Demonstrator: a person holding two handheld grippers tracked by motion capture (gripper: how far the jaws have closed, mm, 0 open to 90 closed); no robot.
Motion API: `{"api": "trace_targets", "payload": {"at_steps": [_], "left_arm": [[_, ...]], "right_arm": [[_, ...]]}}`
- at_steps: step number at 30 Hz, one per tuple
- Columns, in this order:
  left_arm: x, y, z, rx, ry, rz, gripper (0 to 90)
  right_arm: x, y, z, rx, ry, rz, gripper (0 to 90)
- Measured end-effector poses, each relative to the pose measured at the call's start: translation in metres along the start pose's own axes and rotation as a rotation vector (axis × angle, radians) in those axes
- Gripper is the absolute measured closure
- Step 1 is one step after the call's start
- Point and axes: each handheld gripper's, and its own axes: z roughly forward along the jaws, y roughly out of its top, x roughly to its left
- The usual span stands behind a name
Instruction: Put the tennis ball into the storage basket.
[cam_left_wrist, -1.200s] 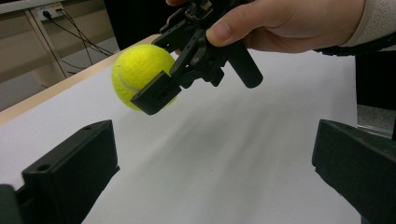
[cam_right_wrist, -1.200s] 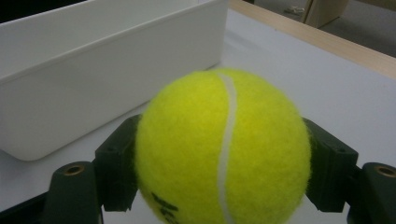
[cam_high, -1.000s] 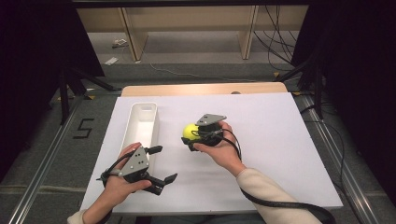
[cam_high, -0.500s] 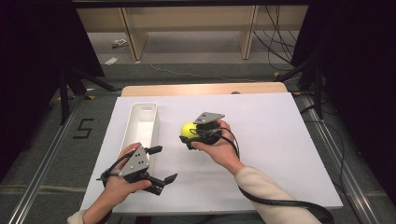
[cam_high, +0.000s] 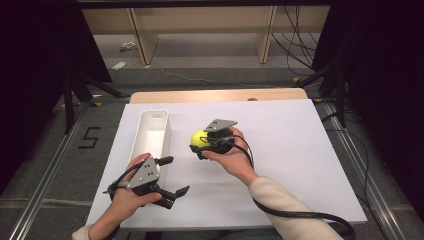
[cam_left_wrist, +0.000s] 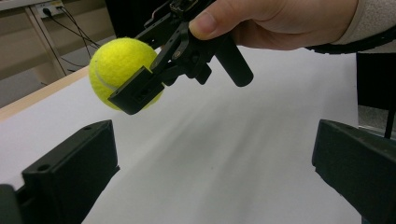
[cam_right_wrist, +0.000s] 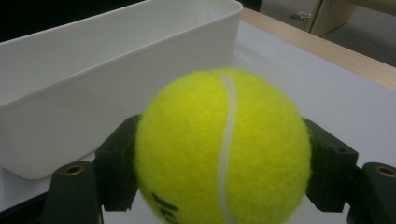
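Hardly anything has shifted since the earlier frames: the right gripper (cam_high: 201, 146) has carried the tennis ball (cam_high: 200, 138) only a touch nearer the white bin (cam_high: 152, 131), and the left gripper (cam_high: 172, 176) sits where it was, near the table's front edge.

The right one is clamped on the ball, one black jaw pressed to each side across its widest part, holding it up off the white table (cam_high: 300, 150) just beside the bin's long wall. The left one is spread wide with nothing between its jaws, resting low by the bin's near end.

A ball like that should be light and a bit springy, with fuzzy felt that grips well, so I'd not expect it to slip. It will bounce and roll if let go from high up. Squeezing across the middle, as here, looks the right hold.
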Motion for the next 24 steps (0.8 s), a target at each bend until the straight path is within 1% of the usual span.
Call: {"api": "trace_targets", "payload": {"at_steps": [5,15,24], "left_arm": [[0.0,0.0,0.0,0.002,-0.001,0.0,0.0],[0.0,0.0,0.0,0.0,-0.002,-0.001,0.0],[0.0,0.0,0.001,0.002,-0.003,0.001,0.0]], "right_arm": [[0.0,0.002,0.001,0.002,0.003,0.0,26.7],[0.003,0.01,0.006,0.001,0.011,-0.015,26.7],[0.003,0.014,0.006,-0.003,0.01,-0.008,26.7]]}}
